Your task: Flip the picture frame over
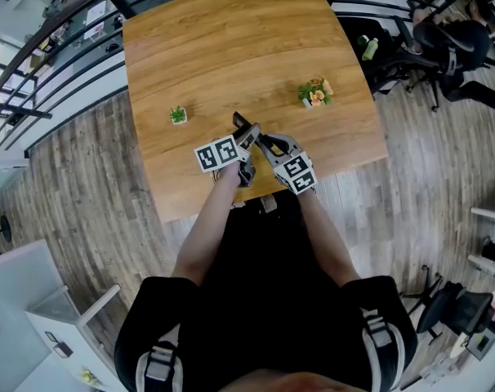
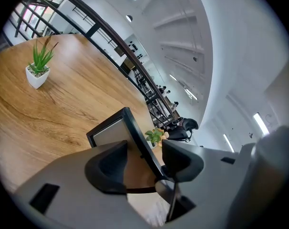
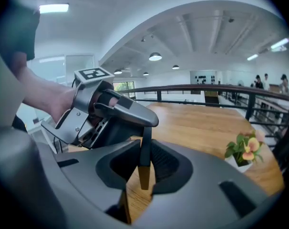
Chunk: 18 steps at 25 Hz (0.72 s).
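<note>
Both tools are bunched together over the near edge of the counter (image 1: 231,47), a rounded-square slab of warm, streaky wood grain. The picture frame (image 2: 110,131) is right between them, stood up on its edge and leaning a bit. It's a thin black rectangular moulding around a flat pale grey panel.

The right tool (image 3: 144,171) is clamped on it. Its two ribbed dark pads pinch a slim dark strip of the frame, which runs straight up and down between them and pokes out above and below the pads. The lower tip of that strip looks brownish.

The left tool (image 2: 144,165) is spread wide. The frame's black edge runs diagonally through the gap between its smooth, scooped grey jaws, but nothing is squeezing it, and there's daylight on the one side. Whether the frame's bottom edge actually sits on the wood isn't clear from any view.

Further out past the left tool's jaws sits a spiky green plant (image 2: 38,68) in a little white cube-ish pot. Out past the right tool's jaws, off to its right, is a small white pot of peachy flowers (image 3: 244,149) with broad leaves.
</note>
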Available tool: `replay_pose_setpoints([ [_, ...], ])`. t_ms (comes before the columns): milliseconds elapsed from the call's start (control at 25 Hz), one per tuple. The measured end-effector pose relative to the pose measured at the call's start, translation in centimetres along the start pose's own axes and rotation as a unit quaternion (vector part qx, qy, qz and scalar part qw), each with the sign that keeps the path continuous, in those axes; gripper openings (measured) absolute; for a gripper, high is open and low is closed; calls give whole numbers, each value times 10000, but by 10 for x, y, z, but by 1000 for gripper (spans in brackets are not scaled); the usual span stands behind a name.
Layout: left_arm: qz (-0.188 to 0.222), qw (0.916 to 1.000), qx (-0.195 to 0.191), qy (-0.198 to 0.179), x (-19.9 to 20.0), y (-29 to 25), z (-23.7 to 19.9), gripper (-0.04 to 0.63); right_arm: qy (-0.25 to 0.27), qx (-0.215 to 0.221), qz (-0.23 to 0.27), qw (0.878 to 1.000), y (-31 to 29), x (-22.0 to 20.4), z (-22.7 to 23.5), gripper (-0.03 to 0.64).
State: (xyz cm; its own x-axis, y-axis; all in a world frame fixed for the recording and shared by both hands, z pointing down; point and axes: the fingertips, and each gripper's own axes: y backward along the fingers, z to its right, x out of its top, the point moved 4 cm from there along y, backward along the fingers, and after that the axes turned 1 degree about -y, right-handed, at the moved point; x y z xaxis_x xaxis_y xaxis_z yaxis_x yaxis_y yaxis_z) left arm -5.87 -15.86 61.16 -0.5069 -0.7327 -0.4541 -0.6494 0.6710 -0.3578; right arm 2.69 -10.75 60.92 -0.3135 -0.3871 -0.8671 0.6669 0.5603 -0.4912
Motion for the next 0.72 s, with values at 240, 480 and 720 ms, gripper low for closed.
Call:
replay_pose_setpoints([
  [240,72,9996,184,214,-1,2,-8,225,991,-228,-207,9946,-2,5,-9,75],
  [480,119,9987,243,436,-2,3,-13,185,1667,-350,-417,9845,-2,5,-12,75],
  [720,217,9974,101,684,-6,0,-11,164,1823,-403,-422,9815,3,3,-9,78],
])
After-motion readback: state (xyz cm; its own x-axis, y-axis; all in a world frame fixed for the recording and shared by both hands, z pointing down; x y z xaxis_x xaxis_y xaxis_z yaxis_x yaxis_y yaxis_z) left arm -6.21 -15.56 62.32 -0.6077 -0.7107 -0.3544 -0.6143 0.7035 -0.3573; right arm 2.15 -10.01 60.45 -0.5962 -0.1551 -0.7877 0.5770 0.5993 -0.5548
